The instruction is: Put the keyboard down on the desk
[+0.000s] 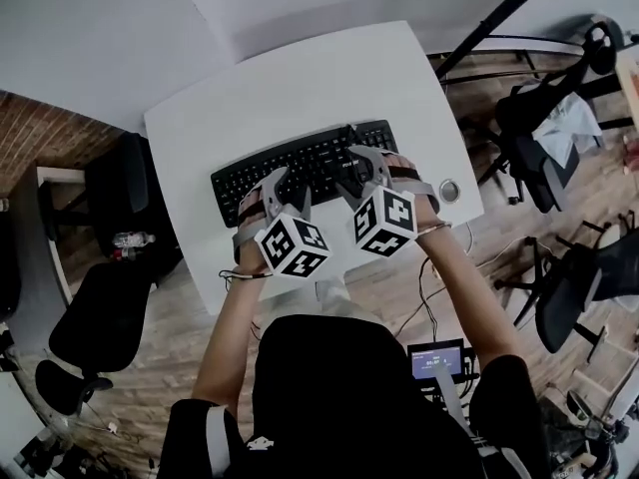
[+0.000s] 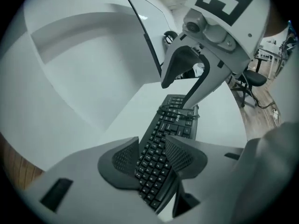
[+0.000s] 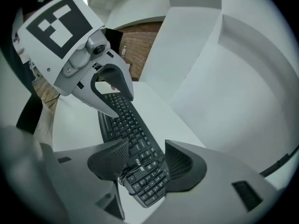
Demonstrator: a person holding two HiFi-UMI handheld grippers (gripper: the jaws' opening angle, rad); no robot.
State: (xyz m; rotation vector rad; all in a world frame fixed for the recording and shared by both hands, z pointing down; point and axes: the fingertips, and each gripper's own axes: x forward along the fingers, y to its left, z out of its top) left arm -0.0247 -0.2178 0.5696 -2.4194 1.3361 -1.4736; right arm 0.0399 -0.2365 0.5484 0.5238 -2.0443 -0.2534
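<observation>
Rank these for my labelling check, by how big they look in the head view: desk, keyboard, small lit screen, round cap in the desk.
1. desk
2. keyboard
3. small lit screen
4. round cap
The screen is off the desk, at a different distance from the camera, so its rank over the cap is less sure.
</observation>
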